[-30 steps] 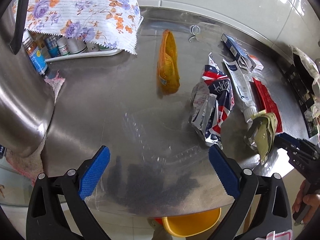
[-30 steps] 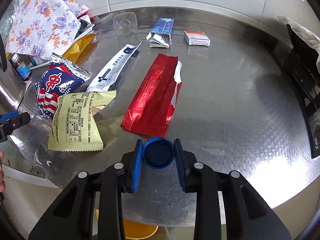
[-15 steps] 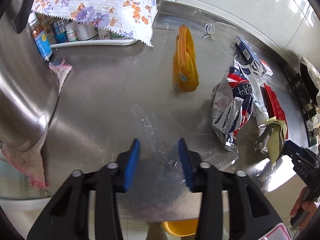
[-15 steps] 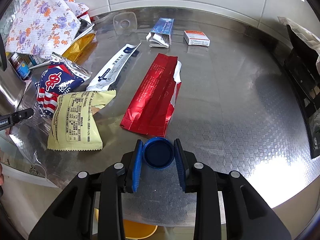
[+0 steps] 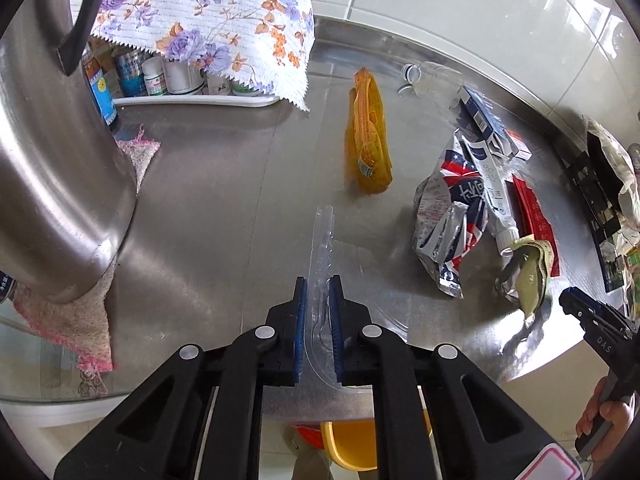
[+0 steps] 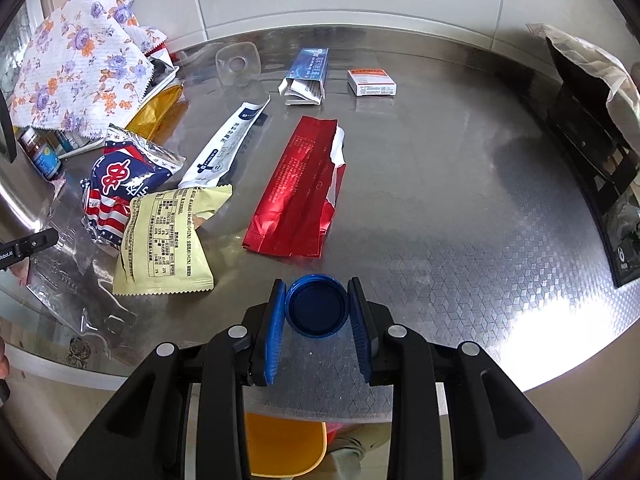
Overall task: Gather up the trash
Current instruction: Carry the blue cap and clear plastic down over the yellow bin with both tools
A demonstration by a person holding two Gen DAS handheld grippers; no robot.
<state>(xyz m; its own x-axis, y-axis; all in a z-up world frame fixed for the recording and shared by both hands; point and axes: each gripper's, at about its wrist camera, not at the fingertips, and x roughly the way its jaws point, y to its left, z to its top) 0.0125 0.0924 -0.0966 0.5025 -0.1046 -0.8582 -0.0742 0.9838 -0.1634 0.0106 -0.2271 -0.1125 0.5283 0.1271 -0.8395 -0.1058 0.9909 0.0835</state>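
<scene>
While the right hand-held gripper (image 6: 316,312) clamps a blue lid (image 6: 316,306), the left hand-held gripper (image 5: 318,300) has just closed onto clear plastic packaging (image 5: 322,252) above the worktop (image 5: 224,208).

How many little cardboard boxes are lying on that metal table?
2: a blue box, open with paper sticking out, near the back rim, and a small white-and-orange box just right of it. Others may be hidden.

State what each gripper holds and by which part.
Left gripper: clear plastic tray, pinched on its near edge. Right gripper: blue cap, clamped across its rim.
</scene>
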